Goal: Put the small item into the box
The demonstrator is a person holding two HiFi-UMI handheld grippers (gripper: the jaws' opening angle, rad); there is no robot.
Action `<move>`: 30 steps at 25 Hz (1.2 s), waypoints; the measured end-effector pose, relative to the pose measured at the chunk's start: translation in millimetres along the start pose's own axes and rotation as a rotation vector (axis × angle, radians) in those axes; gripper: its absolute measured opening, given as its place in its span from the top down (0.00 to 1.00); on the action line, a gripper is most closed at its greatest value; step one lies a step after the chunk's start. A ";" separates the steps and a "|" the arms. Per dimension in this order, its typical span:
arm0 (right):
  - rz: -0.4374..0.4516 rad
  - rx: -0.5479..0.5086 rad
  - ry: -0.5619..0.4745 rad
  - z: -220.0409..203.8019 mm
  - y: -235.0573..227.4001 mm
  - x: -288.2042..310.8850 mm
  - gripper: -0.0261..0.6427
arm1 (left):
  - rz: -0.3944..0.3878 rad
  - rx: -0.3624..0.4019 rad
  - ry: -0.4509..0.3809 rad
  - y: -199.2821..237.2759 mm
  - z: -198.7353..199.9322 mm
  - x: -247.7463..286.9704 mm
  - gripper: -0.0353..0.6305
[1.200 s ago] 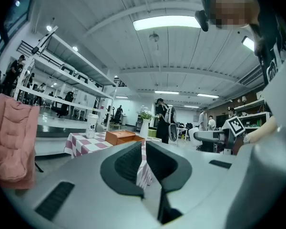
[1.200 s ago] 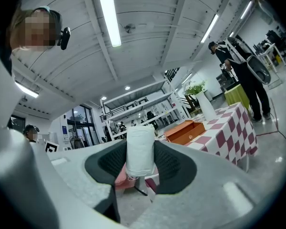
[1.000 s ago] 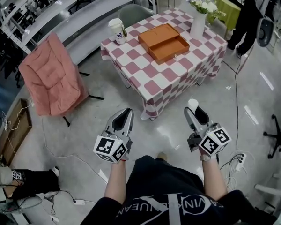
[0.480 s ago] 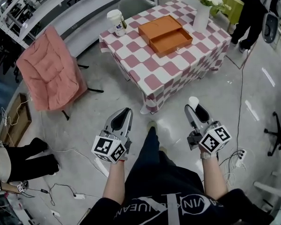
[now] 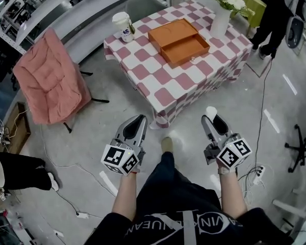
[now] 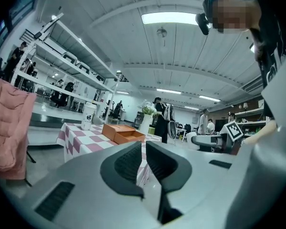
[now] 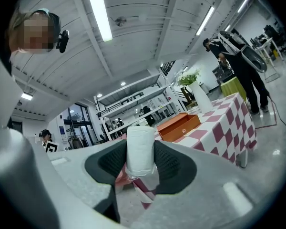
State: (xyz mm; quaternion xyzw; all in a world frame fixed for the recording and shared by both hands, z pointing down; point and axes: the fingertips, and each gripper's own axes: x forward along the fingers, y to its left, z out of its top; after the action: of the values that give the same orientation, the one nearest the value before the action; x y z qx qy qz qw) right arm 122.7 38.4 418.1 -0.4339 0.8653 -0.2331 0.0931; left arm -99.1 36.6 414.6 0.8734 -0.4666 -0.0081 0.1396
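An open orange box [image 5: 178, 41] lies on the pink-and-white checked table [image 5: 163, 78], well ahead of both grippers. My right gripper [image 5: 210, 117] is shut on a small white cylindrical item [image 5: 210, 111], which stands upright between the pads [image 7: 140, 149]. The left gripper [image 5: 138, 121] is held beside it at the same height, its jaws together with nothing between them [image 6: 144, 149]. Both hang over the floor, short of the table's near corner. Each gripper view shows the box [image 7: 178, 125] far off on the table [image 6: 76, 137].
A paper cup [image 5: 123, 27] and a white vase of flowers [image 5: 220, 18] stand on the table beside the box. A pink padded chair [image 5: 48, 78] is to the left. Cables [image 5: 66, 203] cross the floor. People stand at the lower left [image 5: 15, 170] and top right [image 5: 273, 14].
The table has drawn slightly nearer in the head view as I step forward. The person at lower left has shifted leftward. Both grippers keep their pose and hold.
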 end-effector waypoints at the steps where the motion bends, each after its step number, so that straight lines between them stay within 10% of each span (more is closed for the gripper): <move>1: -0.002 0.000 -0.001 2.2 -3.7 3.9 0.69 | -0.006 -0.003 0.006 0.9 -1.3 6.2 0.90; 30: -0.091 0.039 0.004 48.0 -94.3 106.1 0.69 | -0.133 -0.030 0.066 65.1 24.2 177.6 0.90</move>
State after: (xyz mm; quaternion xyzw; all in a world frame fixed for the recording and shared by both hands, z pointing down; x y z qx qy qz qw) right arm 142.6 -109.9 426.2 -0.4706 0.8400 -0.2549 0.0891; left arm -55.2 -148.4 428.4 0.9000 -0.4024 0.0043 0.1672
